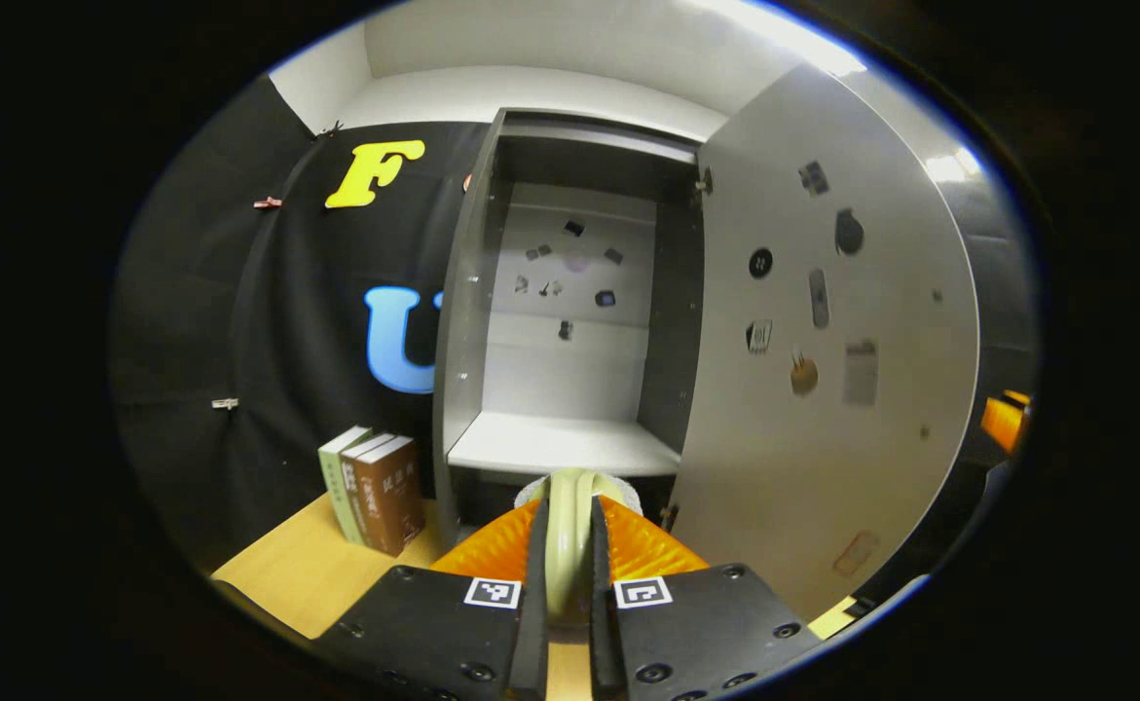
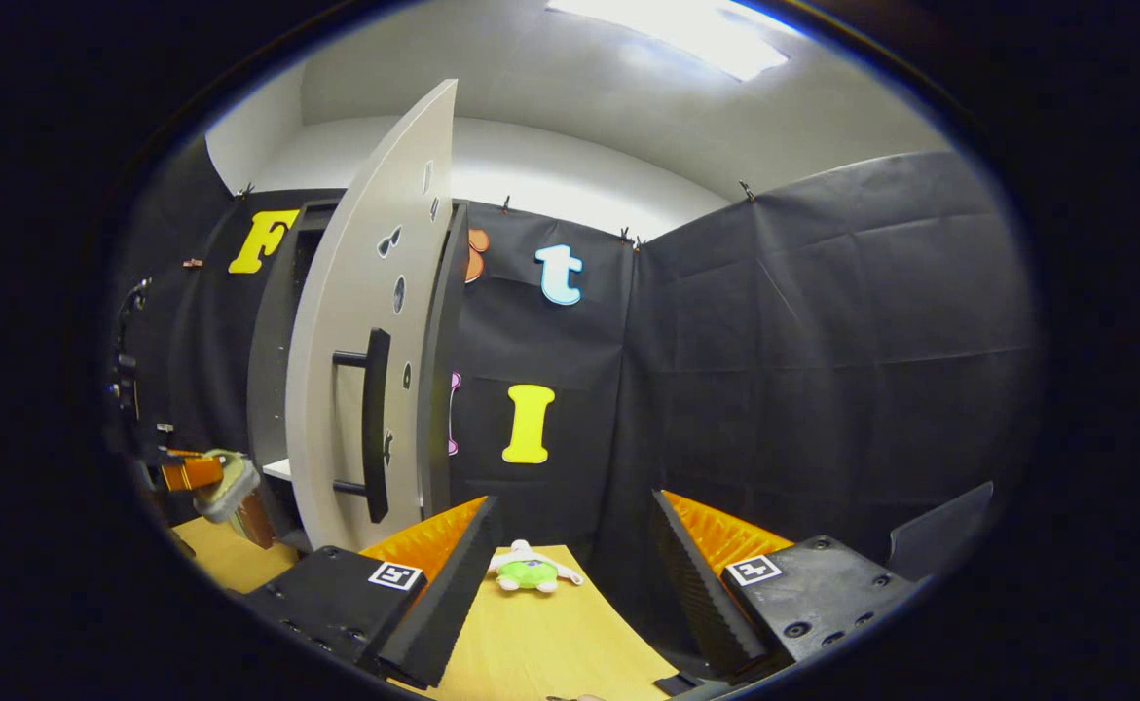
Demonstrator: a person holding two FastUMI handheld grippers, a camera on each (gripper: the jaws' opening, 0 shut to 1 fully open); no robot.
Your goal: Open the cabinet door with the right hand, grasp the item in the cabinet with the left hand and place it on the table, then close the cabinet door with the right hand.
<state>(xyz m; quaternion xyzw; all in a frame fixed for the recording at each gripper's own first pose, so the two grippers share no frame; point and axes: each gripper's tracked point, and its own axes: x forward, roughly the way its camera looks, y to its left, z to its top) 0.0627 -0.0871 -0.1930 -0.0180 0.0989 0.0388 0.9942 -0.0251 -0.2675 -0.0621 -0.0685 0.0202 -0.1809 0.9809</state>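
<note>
Brush (image 1: 570, 531) clamped in the left gripper (image 1: 570, 574), out in front of the open cabinet (image 1: 570, 321).

Pale-handled brush sits squeezed between the left jaws, its whitish head just past the fingertips, level with the cabinet's lower shelf edge. Left of those jaws, three books (image 1: 375, 492) stand upright on the wooden table (image 1: 297, 574), spine print too small to read. Ahead, the cabinet's back wall carries small dark stickers; right of the jaws, the smooth pale door (image 1: 823, 370) swings wide, more stickers on it, none legible. Over to the right gripper (image 2: 570, 555): jaws spread wide, nothing held. The door's dark bar handle (image 2: 373, 424) sits left of them, and a small green-and-white plush toy (image 2: 531, 570) lies on the table between the fingers.
</note>
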